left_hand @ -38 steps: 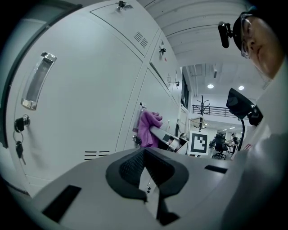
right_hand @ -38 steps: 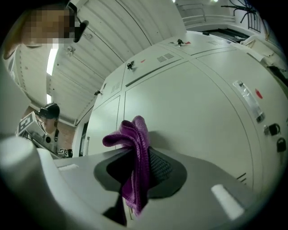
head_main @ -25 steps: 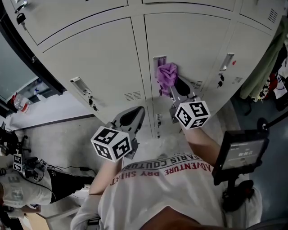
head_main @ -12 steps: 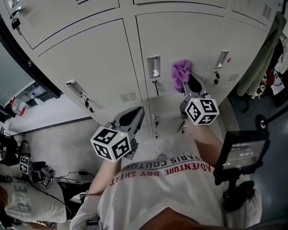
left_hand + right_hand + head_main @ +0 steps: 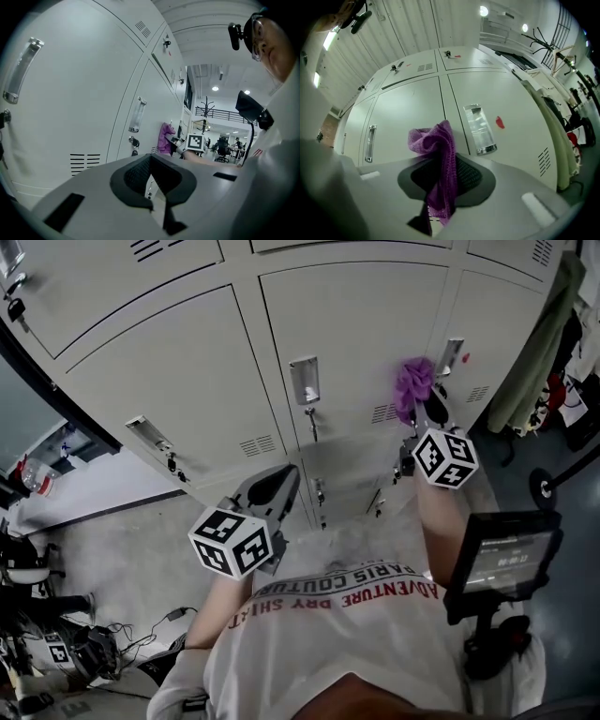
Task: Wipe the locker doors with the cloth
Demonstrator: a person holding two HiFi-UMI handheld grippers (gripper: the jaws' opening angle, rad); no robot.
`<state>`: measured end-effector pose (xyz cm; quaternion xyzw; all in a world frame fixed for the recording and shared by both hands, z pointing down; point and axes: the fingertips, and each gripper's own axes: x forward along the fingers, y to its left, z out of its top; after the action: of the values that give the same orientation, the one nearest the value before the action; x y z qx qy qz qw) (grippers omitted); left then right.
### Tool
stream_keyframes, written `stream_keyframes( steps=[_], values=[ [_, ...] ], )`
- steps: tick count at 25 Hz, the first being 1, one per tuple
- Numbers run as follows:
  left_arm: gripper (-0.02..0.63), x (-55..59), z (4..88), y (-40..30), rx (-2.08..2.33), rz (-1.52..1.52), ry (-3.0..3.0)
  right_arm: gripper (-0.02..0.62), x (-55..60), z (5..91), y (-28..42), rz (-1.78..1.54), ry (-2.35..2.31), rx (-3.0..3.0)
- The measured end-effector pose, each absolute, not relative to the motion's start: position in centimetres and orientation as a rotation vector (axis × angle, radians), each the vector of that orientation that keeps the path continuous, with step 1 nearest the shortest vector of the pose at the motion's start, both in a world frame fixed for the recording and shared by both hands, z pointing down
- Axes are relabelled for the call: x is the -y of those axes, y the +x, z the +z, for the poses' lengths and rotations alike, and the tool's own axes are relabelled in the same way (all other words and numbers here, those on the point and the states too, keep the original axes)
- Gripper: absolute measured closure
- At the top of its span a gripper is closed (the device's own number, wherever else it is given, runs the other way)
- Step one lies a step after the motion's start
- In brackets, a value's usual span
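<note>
1. Right claw (image 5: 421, 416) clamped on purple cloth (image 5: 412, 385), upper right of frame, at locker doors (image 5: 356, 343).
2. Cloth long axis follows claw; bunched end points at doors.
3. Left claw (image 5: 274, 486) closed, empty, centre-left.

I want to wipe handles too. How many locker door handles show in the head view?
4: left door handle, middle door handle, right door handle beside the purple cloth, another handle cut off at top left. Lower-row ones may be hidden.
</note>
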<state>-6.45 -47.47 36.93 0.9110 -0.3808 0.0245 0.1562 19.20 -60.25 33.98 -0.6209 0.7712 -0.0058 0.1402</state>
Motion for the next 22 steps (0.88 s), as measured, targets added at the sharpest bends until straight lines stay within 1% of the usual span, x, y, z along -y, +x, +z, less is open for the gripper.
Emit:
stream_keyframes(
  steps=[5, 14, 18, 22],
  values=[
    [0.604, 47.6, 37.1, -6.3, 1.084, 0.074, 2.606, 0.523, 60.5, 34.5, 20.7, -0.034, -1.819, -2.196],
    [0.604, 47.2, 37.0, -6.5, 1.091, 0.062, 2.604, 0.523, 59.2, 34.4, 19.5, -0.094, -1.761, -2.221],
    [0.604, 47.1, 37.0, -7.0, 1.100, 0.051, 2.598, 0.523, 56.9, 32.5, 16.4, -0.065, -1.617, -2.270],
    [0.604, 46.9, 37.0, -7.5, 1.111, 0.037, 2.589, 0.523, 54.2, 31.3, 10.1, -0.055, -1.378, -2.408]
  ],
)
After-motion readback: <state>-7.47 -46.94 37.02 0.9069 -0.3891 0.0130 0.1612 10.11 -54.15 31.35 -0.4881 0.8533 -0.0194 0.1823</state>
